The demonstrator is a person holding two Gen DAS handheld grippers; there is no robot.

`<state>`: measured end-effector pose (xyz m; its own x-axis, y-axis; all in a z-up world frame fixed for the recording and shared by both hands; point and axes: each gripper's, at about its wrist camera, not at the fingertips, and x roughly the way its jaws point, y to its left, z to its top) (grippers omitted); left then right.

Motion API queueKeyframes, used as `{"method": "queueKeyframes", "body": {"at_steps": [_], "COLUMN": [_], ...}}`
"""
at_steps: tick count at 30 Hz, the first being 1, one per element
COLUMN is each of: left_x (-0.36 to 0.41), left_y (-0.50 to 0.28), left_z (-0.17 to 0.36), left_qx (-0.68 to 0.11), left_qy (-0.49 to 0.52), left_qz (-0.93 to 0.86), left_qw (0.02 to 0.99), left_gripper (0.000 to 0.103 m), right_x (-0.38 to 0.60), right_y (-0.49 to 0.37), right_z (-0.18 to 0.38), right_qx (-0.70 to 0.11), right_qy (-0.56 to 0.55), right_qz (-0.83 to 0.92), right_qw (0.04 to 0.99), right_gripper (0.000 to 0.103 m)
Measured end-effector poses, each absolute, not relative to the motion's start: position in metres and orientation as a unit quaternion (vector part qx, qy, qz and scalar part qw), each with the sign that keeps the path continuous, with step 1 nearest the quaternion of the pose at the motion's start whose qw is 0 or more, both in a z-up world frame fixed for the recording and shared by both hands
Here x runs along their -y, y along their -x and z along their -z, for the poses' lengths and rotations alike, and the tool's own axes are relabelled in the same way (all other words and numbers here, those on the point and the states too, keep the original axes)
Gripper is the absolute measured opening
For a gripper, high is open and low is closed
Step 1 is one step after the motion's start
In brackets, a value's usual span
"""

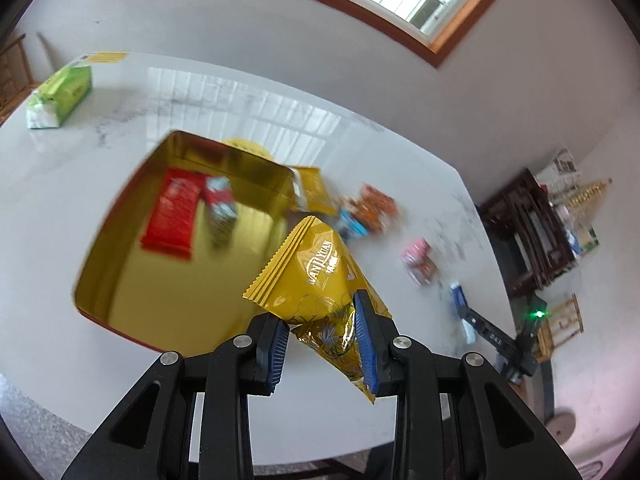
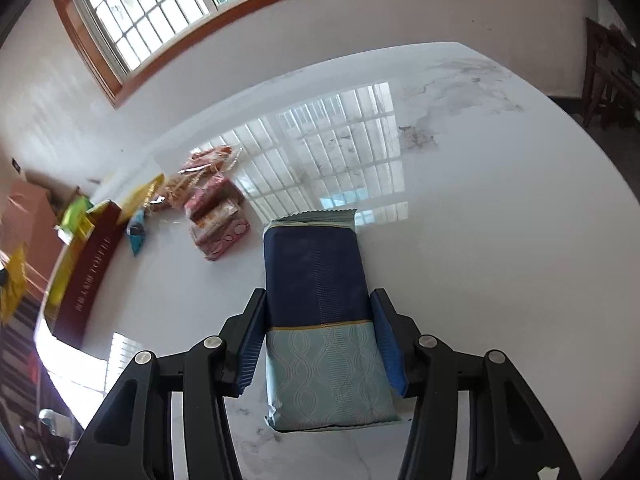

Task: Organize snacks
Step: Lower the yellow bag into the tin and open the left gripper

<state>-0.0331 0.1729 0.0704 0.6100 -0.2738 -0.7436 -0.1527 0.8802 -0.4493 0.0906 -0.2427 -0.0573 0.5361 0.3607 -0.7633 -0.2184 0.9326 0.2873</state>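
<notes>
My left gripper [image 1: 322, 334] is shut on a gold snack packet [image 1: 316, 270] and holds it above the white marble table, just right of an open gold tin [image 1: 120, 264]. The tin holds a red packet [image 1: 174, 210] and a smaller red and silver packet [image 1: 220, 210]. My right gripper [image 2: 316, 340] is shut on a dark blue and pale teal snack pack [image 2: 320, 312] low over the table. The tin shows from the side at the left edge of the right wrist view [image 2: 90, 268]. Loose pink and orange snacks [image 2: 214, 204] lie on the table beside it.
More loose snacks lie right of the tin: an orange packet [image 1: 374, 208], a pink one [image 1: 418, 258], a gold one [image 1: 312, 190]. A green tissue pack [image 1: 60, 96] sits at the table's far left. Dark wooden furniture [image 1: 528, 228] stands beyond the right edge.
</notes>
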Motion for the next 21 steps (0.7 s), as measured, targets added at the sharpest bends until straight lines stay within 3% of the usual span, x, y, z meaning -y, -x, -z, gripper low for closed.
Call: {"method": "queueKeyframes", "body": {"at_steps": [14, 15, 17, 21], "left_x": [-0.231, -0.234, -0.238, -0.244], "left_y": [0.013, 0.012, 0.010, 0.007], "left_z": [-0.038, -0.035, -0.030, -0.019], "left_qx": [-0.464, -0.466, -0.470, -0.479], "left_qy": [0.227, 0.227, 0.223, 0.198], "left_qz": [-0.026, -0.029, -0.038, -0.063], "left_qw": [0.856, 0.855, 0.853, 0.853], "left_gripper": [0.032, 0.032, 0.032, 0.032], "right_x": [0.213, 0.211, 0.210, 0.198], "right_y": [-0.109, -0.110, -0.111, -0.105], "right_z": [0.057, 0.057, 0.060, 0.068], "right_qx": [-0.491, -0.495, -0.505, -0.494], "right_qy": [0.038, 0.041, 0.018, 0.066], "right_qz": [-0.115, -0.113, -0.123, -0.103], "right_qw": [0.863, 0.861, 0.854, 0.861], "right_gripper": [0.051, 0.055, 0.097, 0.098]}}
